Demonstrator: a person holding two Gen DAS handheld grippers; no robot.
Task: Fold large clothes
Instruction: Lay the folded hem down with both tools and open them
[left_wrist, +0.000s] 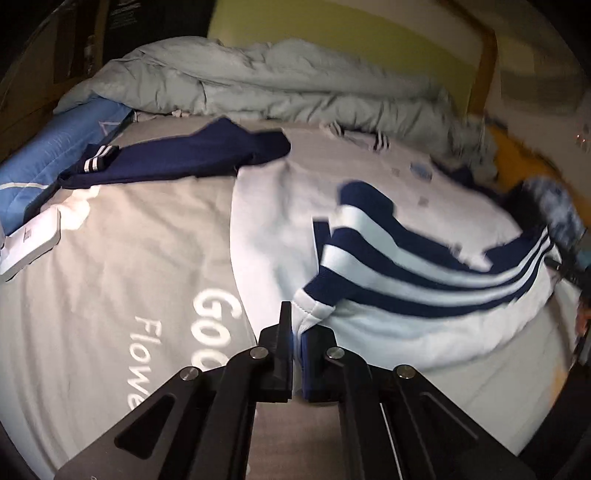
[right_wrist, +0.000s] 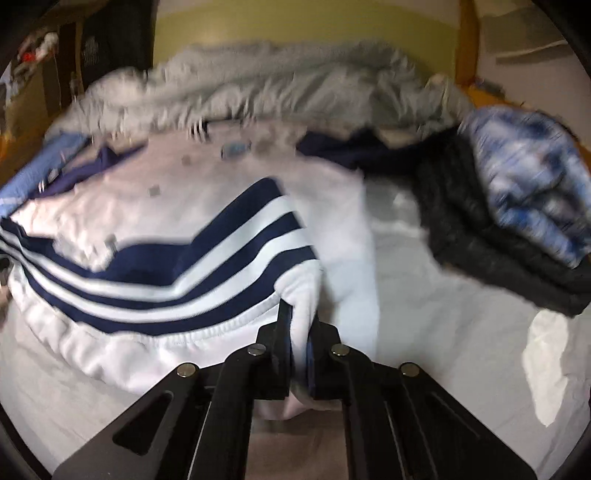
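In the left wrist view, a white flat box (left_wrist: 31, 240) lies at the left edge on a grey sheet (left_wrist: 122, 258) printed with white lettering, and a light blue quilted cover (left_wrist: 48, 162) sits above it in the upper left. A navy sleeve with a striped cuff (left_wrist: 177, 155) stretches across the upper middle, below a crumpled grey duvet (left_wrist: 277, 81). The white sweatshirt with navy stripes (left_wrist: 406, 266) spreads over the centre and right of the frame, and the left gripper (left_wrist: 297, 332) at bottom centre is clamped on a corner of its hem. In the right wrist view, the same sweatshirt (right_wrist: 166, 266) fills the left and centre, the right gripper (right_wrist: 301, 332) at bottom centre pinching a fold of its white fabric tight. A dark knitted garment (right_wrist: 480, 240) and a blue-and-white patterned cloth (right_wrist: 528, 177) are piled at the right, blurred.
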